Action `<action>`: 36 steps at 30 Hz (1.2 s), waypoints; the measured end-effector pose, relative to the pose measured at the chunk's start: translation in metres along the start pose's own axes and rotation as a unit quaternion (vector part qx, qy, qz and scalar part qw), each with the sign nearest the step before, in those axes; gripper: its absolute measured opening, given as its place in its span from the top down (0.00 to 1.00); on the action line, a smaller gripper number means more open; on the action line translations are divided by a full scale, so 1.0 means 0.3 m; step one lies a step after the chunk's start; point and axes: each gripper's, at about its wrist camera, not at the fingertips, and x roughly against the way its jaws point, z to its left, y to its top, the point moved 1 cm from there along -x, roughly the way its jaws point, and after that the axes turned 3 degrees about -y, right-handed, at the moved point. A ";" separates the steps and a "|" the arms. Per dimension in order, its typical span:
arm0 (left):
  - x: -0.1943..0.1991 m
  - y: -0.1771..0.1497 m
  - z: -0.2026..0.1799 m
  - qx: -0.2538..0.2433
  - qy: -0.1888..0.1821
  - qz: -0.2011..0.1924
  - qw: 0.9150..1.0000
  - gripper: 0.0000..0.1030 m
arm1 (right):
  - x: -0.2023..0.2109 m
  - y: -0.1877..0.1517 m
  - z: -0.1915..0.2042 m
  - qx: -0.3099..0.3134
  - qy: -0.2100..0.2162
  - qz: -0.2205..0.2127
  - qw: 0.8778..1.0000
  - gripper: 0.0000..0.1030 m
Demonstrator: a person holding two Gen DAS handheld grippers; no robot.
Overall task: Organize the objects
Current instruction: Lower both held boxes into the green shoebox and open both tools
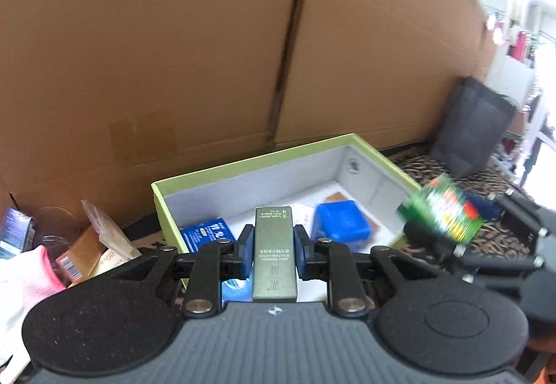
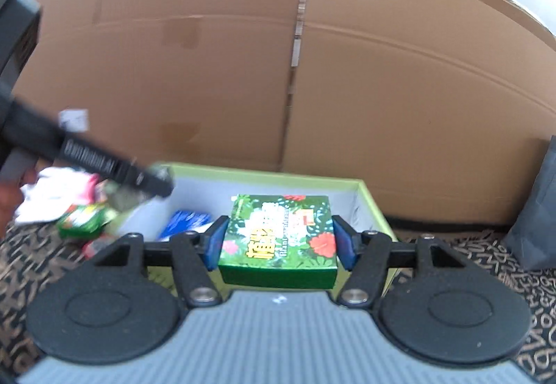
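A lime-green open box (image 1: pixel 250 160) with a white inside stands before a cardboard wall; it also shows in the right wrist view (image 2: pixel 264 174). My left gripper (image 1: pixel 273 250) is shut on a slim olive-grey carton (image 1: pixel 274 252), held over the box's near edge. My right gripper (image 2: pixel 279 240) is shut on a green floral box (image 2: pixel 279 236), held over the box's near right part; it shows blurred in the left wrist view (image 1: pixel 441 212). Inside lie a blue packet (image 1: pixel 338 224) and a blue printed box (image 1: pixel 205 233).
A pile of loose items lies left of the box: a tan carton (image 1: pixel 81 253), pink-white cloth (image 1: pixel 31 274), a clear cup (image 1: pixel 55 224). A dark bag (image 1: pixel 474 127) stands at the right on the patterned cloth (image 2: pixel 486 266). The cardboard wall (image 1: pixel 173 36) closes the back.
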 end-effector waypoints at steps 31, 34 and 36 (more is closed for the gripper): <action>0.063 -0.049 0.020 0.001 0.035 -0.074 0.997 0.03 | -0.085 -0.020 -0.047 0.007 0.002 -0.022 1.000 0.00; 0.123 -0.073 0.021 0.005 0.032 -0.083 0.996 0.03 | -0.003 -0.013 -0.028 0.009 0.011 -0.040 0.999 0.00; 0.168 -0.095 0.028 0.012 0.030 -0.089 0.996 0.03 | 0.032 0.000 -0.003 0.008 0.020 -0.053 0.998 0.00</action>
